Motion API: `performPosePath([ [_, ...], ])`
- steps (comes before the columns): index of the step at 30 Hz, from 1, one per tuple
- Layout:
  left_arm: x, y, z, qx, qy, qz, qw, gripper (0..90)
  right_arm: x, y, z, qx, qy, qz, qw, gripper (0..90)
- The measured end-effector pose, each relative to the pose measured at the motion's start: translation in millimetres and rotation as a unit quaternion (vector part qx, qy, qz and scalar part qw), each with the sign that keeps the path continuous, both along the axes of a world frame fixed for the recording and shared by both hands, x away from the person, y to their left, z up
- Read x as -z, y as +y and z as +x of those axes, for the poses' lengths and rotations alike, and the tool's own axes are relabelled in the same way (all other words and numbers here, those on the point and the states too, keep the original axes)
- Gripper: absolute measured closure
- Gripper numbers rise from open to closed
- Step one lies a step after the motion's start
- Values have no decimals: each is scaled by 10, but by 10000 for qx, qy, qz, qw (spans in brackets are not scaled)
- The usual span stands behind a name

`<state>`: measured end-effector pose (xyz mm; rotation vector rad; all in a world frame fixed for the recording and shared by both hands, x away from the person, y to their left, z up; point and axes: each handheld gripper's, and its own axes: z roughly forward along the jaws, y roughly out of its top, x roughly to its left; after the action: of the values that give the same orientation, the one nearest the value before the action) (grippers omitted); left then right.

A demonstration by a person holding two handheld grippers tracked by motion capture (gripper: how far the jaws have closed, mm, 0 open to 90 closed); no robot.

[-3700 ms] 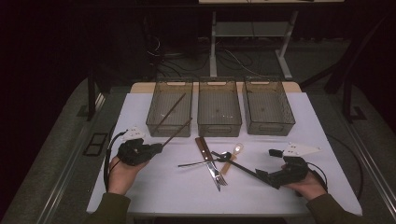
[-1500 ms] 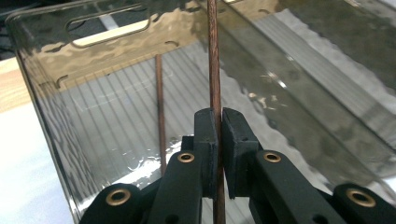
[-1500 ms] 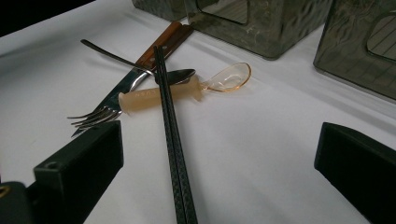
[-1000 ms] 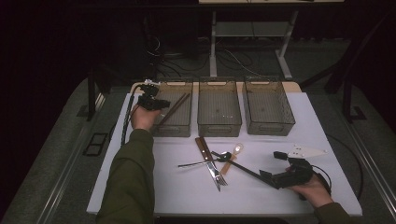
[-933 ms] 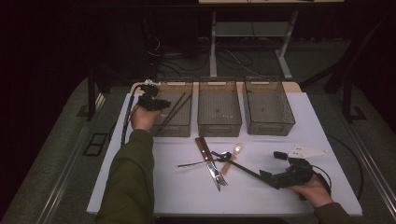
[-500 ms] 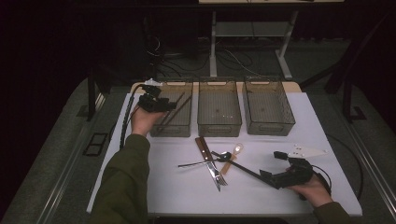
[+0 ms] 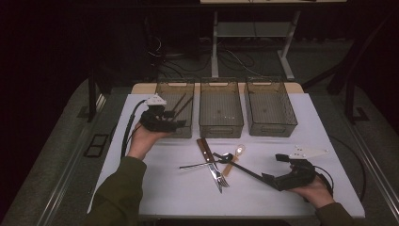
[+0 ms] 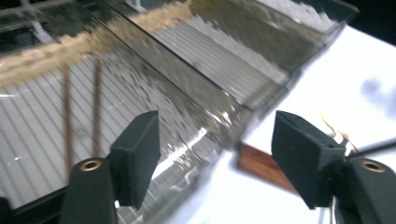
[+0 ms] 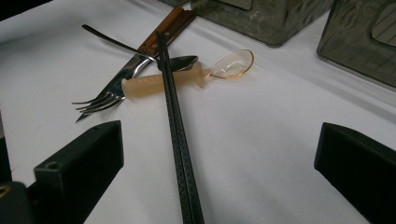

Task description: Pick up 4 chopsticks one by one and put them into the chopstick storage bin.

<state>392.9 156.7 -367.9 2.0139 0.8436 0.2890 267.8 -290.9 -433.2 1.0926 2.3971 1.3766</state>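
My left gripper (image 7: 178,120) hovers at the front left of the left bin (image 7: 162,89), its jaws just opening and nothing between them. In the left gripper view the left gripper (image 8: 215,154) stands open over the bin's front wall (image 8: 196,130), with two brown chopsticks (image 8: 95,107) lying inside the bin. My right gripper (image 7: 275,168) rests open on the table at the right. A black chopstick (image 9: 175,116) runs between its jaws untouched. That chopstick (image 7: 244,169) leans on a pile of cutlery: a wooden-handled knife (image 7: 205,149), a fork (image 7: 220,176) and an amber plastic spoon (image 7: 234,157).
The middle bin (image 7: 221,123) and the right bin (image 7: 272,126) stand in a row with the left one at the back of the white mat (image 7: 174,197). A cable (image 7: 126,136) trails from the left gripper. Dark floor and table legs lie beyond.
The left hand has drawn back from over the left bin toward the near left, and its jaws have opened. The chopstick it carried lies in the bin. The right hand has stayed put.
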Motion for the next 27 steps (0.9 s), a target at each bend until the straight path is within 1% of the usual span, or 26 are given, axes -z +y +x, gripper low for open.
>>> performPosePath([
  [3,68,-5,-134,91,-22,-35,9999,258,-1,15,-1,-16,-49,-20,10000,11],
  [6,120,-11,-253,165,-41,-97,9998,225,1,16,-4,-20,-33,-72,10000,11],
  [8,141,-23,-324,240,-61,-97,9996,196,-1,13,-6,-13,-32,-69,10000,11],
  [12,183,-45,-472,401,-120,-161,9990,165,6,9,1,-2,81,-128,9999,11],
  [15,244,-48,-588,483,-151,-181,9986,139,2,5,-2,-1,112,-127,9999,11],
  [18,291,-42,-682,523,-207,-141,9983,124,1,0,-1,19,105,-125,9999,11],
  [19,306,-42,-712,527,-200,-153,9983,119,1,0,-3,20,114,-125,9999,11],
  [21,340,-43,-774,546,-223,-116,9982,105,2,0,-3,9,113,-140,9998,11],
  [23,379,-51,-826,579,-203,-73,9981,84,2,0,-6,18,122,-140,9998,11],
  [25,416,-51,-875,611,-219,-88,9979,61,1,-6,-6,23,115,-143,9998,11],
  [27,451,-51,-919,634,-182,-111,9978,42,0,-13,-5,21,116,-154,9998,12],
])
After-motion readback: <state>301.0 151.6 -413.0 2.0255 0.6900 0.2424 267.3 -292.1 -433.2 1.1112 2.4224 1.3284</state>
